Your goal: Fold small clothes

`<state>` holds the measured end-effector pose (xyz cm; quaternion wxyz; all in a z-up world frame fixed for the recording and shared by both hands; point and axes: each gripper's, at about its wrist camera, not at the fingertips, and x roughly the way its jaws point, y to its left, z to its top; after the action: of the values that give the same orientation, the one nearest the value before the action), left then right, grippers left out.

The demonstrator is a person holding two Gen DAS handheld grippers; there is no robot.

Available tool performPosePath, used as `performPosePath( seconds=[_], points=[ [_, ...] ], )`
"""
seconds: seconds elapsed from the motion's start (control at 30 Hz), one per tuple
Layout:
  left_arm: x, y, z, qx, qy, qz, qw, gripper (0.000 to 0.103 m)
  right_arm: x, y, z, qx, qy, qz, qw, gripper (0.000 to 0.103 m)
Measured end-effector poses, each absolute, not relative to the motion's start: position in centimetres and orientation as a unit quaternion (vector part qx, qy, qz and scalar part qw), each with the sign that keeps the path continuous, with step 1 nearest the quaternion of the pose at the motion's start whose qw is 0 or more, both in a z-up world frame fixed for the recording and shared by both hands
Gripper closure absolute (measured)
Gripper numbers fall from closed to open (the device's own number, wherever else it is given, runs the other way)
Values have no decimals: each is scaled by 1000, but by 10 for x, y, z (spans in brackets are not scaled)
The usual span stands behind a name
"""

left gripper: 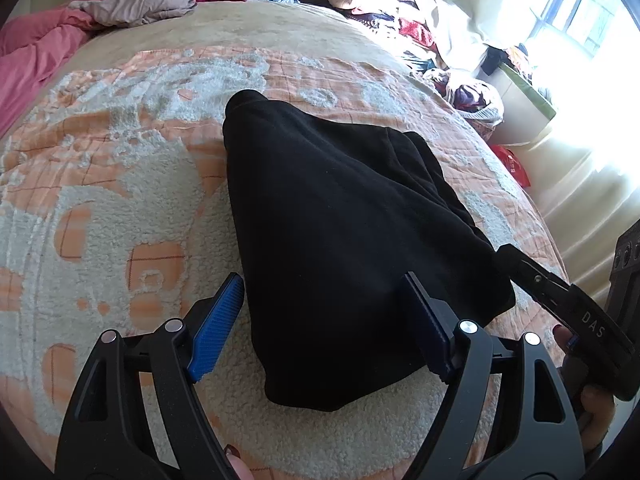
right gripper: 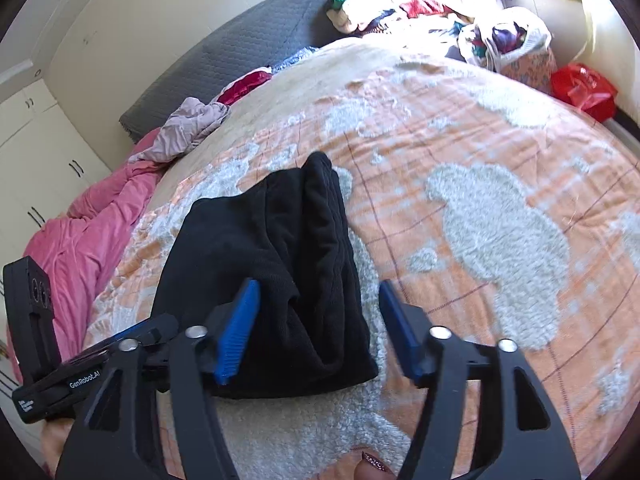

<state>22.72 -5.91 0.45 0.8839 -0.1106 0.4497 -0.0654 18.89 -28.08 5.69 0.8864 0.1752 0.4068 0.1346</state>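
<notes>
A folded black garment point(left gripper: 340, 216) lies on the orange and white fleece blanket point(left gripper: 120, 200) of a bed. My left gripper point(left gripper: 324, 320) hovers over its near end and is open: the left blue pad sits by the cloth's left edge and the right pad above the cloth. In the right wrist view the same garment point(right gripper: 272, 260) shows stacked folds along its right side. My right gripper point(right gripper: 318, 324) is open and straddles the garment's near right corner, with no pad pressing on it. The right gripper's finger point(left gripper: 560, 296) reaches in at the garment's right edge.
A pink quilt point(right gripper: 80, 240) and a crumpled mauve garment point(right gripper: 188, 128) lie at the far left of the bed. A pile of mixed clothes point(right gripper: 420, 4) fills the far corner by the window. A red bag point(right gripper: 584, 88) sits beside the bed, and a grey headboard cushion point(right gripper: 240, 52) lines the wall.
</notes>
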Motion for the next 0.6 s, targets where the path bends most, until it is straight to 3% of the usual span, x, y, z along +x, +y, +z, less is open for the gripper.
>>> performPosePath(
  seconds=[0.1, 0.3, 0.53, 0.6],
  points=[
    [225, -59, 6, -109, 452, -64, 883, 31, 184, -283, 64, 159, 390, 124, 899, 37],
    [214, -58, 16, -113, 435, -69, 890, 31, 168, -292, 77, 145, 349, 115, 919, 18],
    [185, -50, 38, -111, 404, -70, 905, 10, 132, -301, 91, 130, 283, 103, 945, 6],
    [176, -48, 43, -110, 394, -69, 910, 10, 120, -303, 97, 124, 262, 93, 953, 5]
  ],
)
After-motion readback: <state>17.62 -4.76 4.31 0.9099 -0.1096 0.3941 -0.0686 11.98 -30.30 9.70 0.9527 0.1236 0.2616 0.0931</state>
